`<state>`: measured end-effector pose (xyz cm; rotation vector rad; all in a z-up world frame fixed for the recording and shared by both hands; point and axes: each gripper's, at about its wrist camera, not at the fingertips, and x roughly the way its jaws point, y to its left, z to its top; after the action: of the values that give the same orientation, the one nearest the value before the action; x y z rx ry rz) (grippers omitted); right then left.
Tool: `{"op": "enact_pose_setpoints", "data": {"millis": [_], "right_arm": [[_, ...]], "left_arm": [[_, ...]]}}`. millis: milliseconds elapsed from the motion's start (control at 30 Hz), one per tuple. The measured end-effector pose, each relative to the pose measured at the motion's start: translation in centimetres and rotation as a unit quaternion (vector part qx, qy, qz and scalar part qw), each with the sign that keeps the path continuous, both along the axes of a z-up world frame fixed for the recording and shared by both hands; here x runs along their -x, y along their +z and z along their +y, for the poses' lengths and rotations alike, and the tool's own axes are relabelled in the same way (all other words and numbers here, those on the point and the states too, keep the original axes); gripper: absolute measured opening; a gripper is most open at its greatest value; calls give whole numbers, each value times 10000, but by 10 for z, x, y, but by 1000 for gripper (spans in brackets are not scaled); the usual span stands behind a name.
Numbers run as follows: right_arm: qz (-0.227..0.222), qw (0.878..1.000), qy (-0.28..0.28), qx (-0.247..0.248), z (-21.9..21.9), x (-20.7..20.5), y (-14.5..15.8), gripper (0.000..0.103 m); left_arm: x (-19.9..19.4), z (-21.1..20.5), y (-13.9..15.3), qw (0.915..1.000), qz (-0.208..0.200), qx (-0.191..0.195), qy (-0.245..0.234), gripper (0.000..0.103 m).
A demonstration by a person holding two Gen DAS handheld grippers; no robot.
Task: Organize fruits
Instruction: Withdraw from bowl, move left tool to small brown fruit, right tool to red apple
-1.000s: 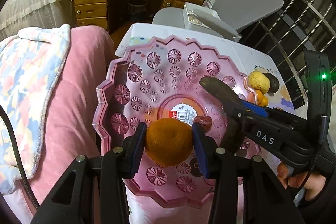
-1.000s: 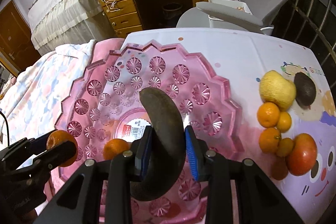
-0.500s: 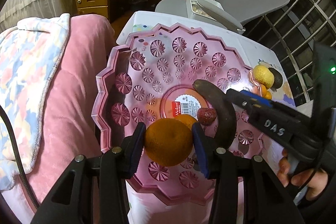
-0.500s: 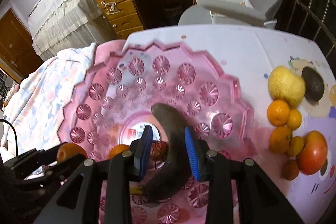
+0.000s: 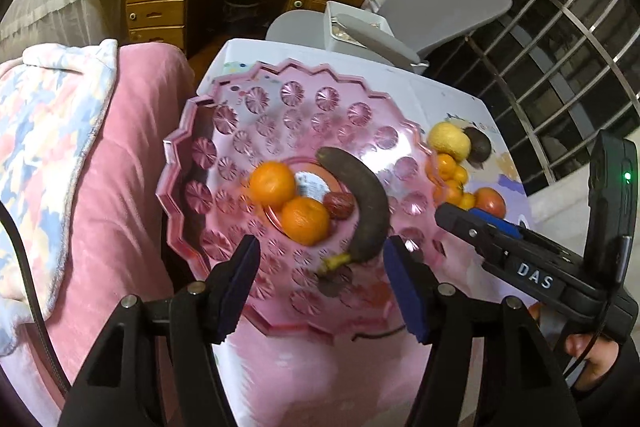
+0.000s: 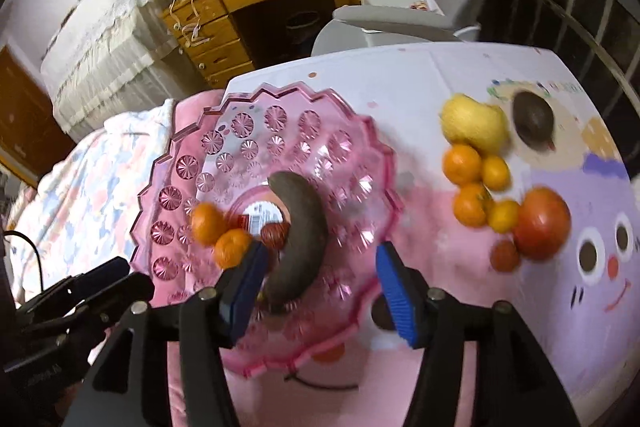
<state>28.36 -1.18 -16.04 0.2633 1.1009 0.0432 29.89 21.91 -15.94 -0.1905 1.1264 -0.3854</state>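
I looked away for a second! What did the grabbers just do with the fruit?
Both let go. The left hand-held gripper dropped its round orange mandarin into the pink scalloped plastic bowl, and the right hand-held gripper released the blackened curved banana there. Both now open. The fruit pile on the table stayed.

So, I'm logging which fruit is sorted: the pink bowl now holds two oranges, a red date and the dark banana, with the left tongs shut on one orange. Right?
Not quite. The left tongs are open and hold nothing; both oranges lie in the pink bowl with the red date and the dark banana, as the left wrist view shows.
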Motion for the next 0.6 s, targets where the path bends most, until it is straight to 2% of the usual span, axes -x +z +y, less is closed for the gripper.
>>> {"op": "enact_pose_setpoints", "data": {"millis": [233,300,433,600], "right_arm": [[44,9991,-399,-117,-32,49,5,59],[93,9984,-528,-150,-43,64,7,66],[92,9976,-624,-285,-61,85,12,67],[144,9972,-676,-276,-83,101,20,68]], "left_arm": [[35,-18,16,9995,-148,37,-278,63],[44,-25,21,9992,-158,14,-379,63],[59,-42,31,9982,-141,-154,-554,63],[70,-65,42,9981,-152,-152,-583,63]]}}
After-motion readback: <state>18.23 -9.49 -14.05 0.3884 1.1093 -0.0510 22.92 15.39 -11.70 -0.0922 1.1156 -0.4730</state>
